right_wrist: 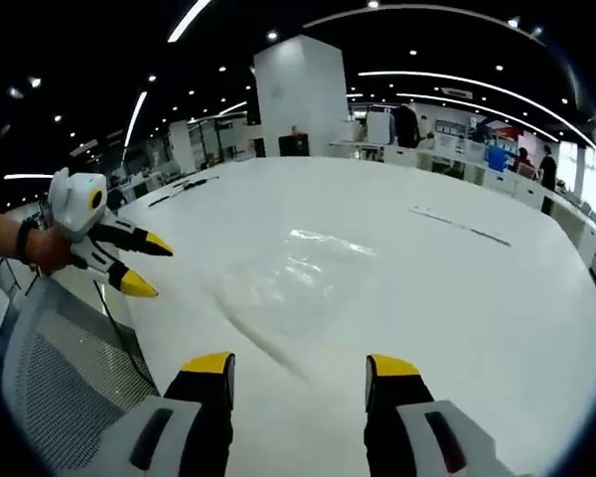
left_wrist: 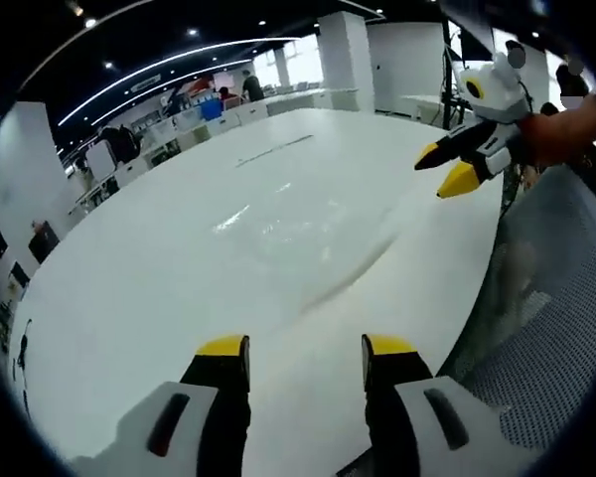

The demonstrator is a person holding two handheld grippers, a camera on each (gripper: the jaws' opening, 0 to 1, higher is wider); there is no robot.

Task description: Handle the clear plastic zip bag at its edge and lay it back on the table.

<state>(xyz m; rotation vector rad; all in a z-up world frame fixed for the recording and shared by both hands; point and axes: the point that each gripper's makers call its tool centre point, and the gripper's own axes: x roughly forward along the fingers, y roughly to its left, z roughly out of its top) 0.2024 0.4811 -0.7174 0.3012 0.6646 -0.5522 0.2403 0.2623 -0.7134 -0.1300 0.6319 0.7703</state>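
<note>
My jaws stand spread on both sides and pinch nothing: the left gripper (left_wrist: 306, 350) hangs over bare worktop (left_wrist: 159, 278), and the right gripper (right_wrist: 300, 368) does the same in its own view. The clear zip bag (left_wrist: 298, 234) lies flat on the worktop ahead of my left jaws at about twelve o'clock; from the right gripper view the zip bag (right_wrist: 303, 273) sits just beyond the jaws, also near twelve.

I judge it very light, limp and slick, a thin film that will sag and slip from a loose pinch. The near edge, showing as a darker line (right_wrist: 253, 338), looks the best place to take hold, though I may have to scrape under it, since it lies flush.

A mesh chair back (left_wrist: 546, 328) stands at three o'clock beside the worktop, close to my right arm. A thin dark strip (right_wrist: 462, 227) lies well beyond the bag at one o'clock. Nothing stands between jaws and bag.
</note>
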